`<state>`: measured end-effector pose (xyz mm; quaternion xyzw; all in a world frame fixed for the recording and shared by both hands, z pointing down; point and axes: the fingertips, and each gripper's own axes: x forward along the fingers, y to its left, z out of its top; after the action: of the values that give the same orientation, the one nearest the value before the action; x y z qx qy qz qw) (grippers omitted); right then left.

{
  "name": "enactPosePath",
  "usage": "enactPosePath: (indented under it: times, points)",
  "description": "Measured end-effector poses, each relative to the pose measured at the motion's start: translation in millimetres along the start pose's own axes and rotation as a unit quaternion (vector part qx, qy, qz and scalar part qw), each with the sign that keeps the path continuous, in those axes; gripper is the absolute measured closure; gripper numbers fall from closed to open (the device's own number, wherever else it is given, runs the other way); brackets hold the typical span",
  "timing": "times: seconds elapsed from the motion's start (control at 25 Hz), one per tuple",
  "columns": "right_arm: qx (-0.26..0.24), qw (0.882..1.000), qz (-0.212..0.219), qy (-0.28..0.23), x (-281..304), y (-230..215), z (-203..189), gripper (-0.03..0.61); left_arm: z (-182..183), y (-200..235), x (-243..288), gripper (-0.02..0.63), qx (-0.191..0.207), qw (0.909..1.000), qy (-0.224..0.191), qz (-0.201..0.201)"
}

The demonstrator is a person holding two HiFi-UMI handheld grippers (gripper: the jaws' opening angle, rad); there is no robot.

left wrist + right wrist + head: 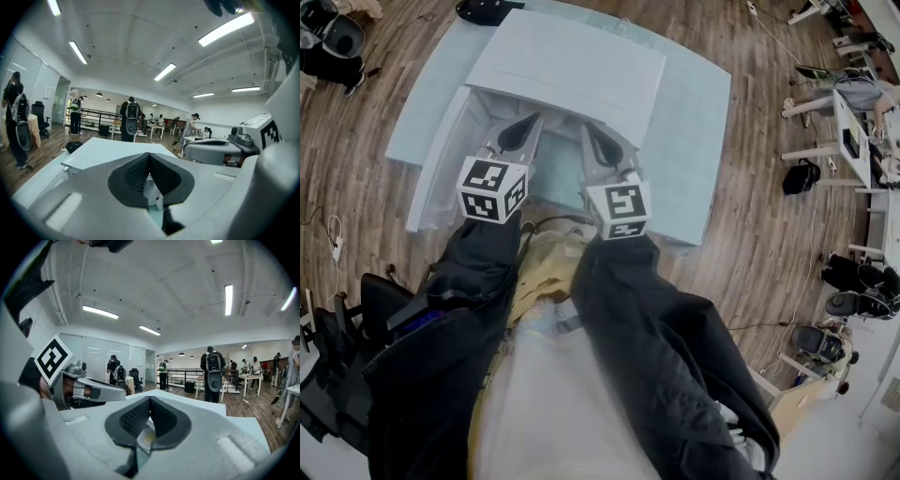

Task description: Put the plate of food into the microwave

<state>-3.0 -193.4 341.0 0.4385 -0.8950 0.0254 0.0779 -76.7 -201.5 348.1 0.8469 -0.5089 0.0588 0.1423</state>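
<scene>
The left gripper's (pixel 150 155) fingers (pixel 135 174) are pressed together, the dark ribbed pads meeting along one line at the tips with nothing between them. The right gripper's (pixel 150 399) fingers (pixel 132 419) are likewise together at the tips and grip nothing. Both grippers are level, side by side, close but apart.

In the right gripper view, the small gap under the closed pads shows part of a pale round plate (pixel 146 439) with a yellowish patch on it, lying below the fingers. I cannot tell whether they touch it. The left gripper view's gap shows only a white boxy edge.

The head view gives the layout that the other two lack. A white microwave (pixel 572 66) stands on a pale blue table (pixel 694 141), with a white panel (pixel 436 178) angled out from its left front corner. Both grippers point at its front, and their bodies hide the plate there.

The gripper views alone show the room beyond: a white ceiling with strip lights, and people (pixel 213 373) standing with backpacks.
</scene>
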Motion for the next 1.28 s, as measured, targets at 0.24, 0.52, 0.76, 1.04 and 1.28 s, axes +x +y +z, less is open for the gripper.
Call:
enactPosePath:
  times: [0.24, 0.52, 0.76, 1.04, 1.28]
  points:
    - [-0.002, 1.000, 0.000, 0.001, 2, 0, 0, 0.578, -1, 2, -2, 0.618, -0.002, 1.0000, 0.000, 0.006]
    - [-0.002, 1.000, 0.007, 0.004, 5, 2, -2, 0.578, -4, 7, -4, 0.618, -0.005, 0.9999, 0.002, 0.013]
    - [-0.003, 1.000, 0.013, 0.008, 6, 4, -4, 0.578, -6, 8, -5, 0.618, -0.005, 0.9998, 0.005, 0.016]
    - [-0.004, 1.000, 0.020, 0.010, 8, 7, -7, 0.578, -8, 9, -6, 0.618, -0.008, 0.9998, 0.009, 0.017]
    - [-0.001, 0.999, 0.028, 0.017, 10, 10, -14, 0.578, -12, 11, -7, 0.618, -0.013, 0.9996, 0.013, 0.021]
